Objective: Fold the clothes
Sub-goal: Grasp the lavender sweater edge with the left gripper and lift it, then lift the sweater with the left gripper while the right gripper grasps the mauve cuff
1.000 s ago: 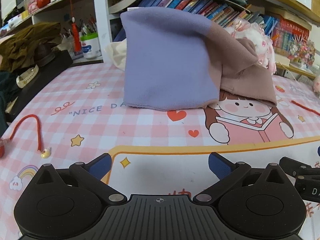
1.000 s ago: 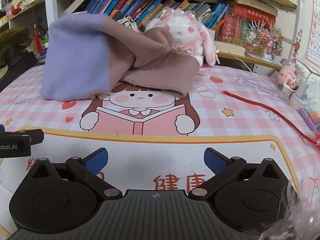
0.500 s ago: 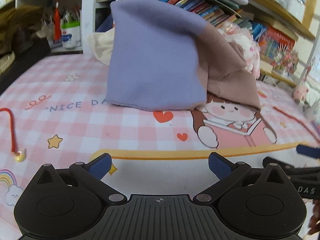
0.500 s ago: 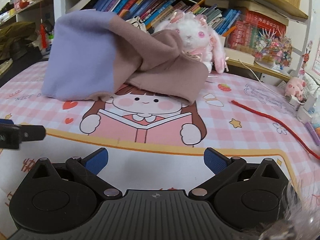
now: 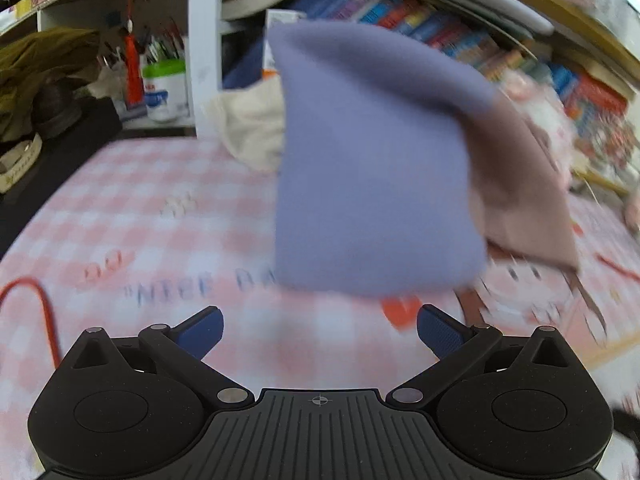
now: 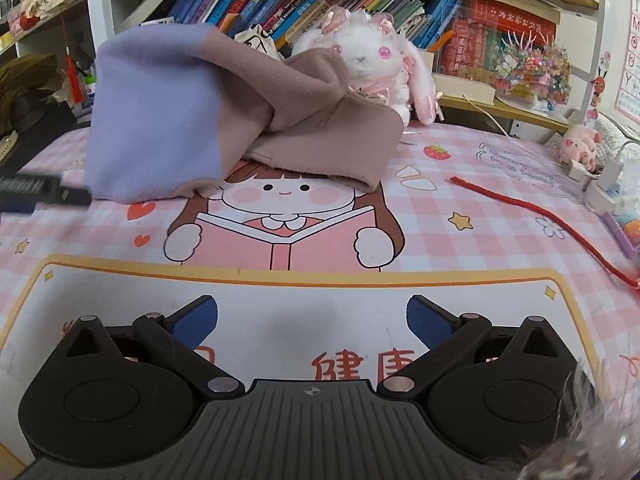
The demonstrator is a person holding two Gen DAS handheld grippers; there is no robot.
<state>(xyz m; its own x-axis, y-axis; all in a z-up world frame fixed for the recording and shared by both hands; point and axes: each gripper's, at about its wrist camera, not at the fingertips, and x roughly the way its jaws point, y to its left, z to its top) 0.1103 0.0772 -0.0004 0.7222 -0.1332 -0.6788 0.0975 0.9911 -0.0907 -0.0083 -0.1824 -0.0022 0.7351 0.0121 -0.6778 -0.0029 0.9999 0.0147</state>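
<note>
In the right wrist view, the right gripper (image 6: 312, 320) is nearest, low over the bench (image 6: 320, 304), and its blue fingers (image 6: 198, 314) are spread wide and grasp nothing. Under it lies a white panel with red characters inside a yellow border, and behind that a cartoon girl (image 6: 282, 224) with a pink book is printed on the pink checked cover. In the left wrist view, the left gripper (image 5: 318, 332) also has its fingers (image 5: 438, 334) released and empty, and it is close to the front edge of the garment (image 5: 376, 184), but not touching it. This picture is blurred. The garment (image 6: 224, 120), purple on the left part and brown on the right part, lies crumpled in a heap at the back of the bench, above the head of the cartoon girl. A red cord (image 6: 540, 216) runs across the right side of the bench. Behind the brown part sits a white plush rabbit (image 6: 380, 56), touching the cloth. Farthest back is a shelf of books (image 6: 304, 4).
</note>
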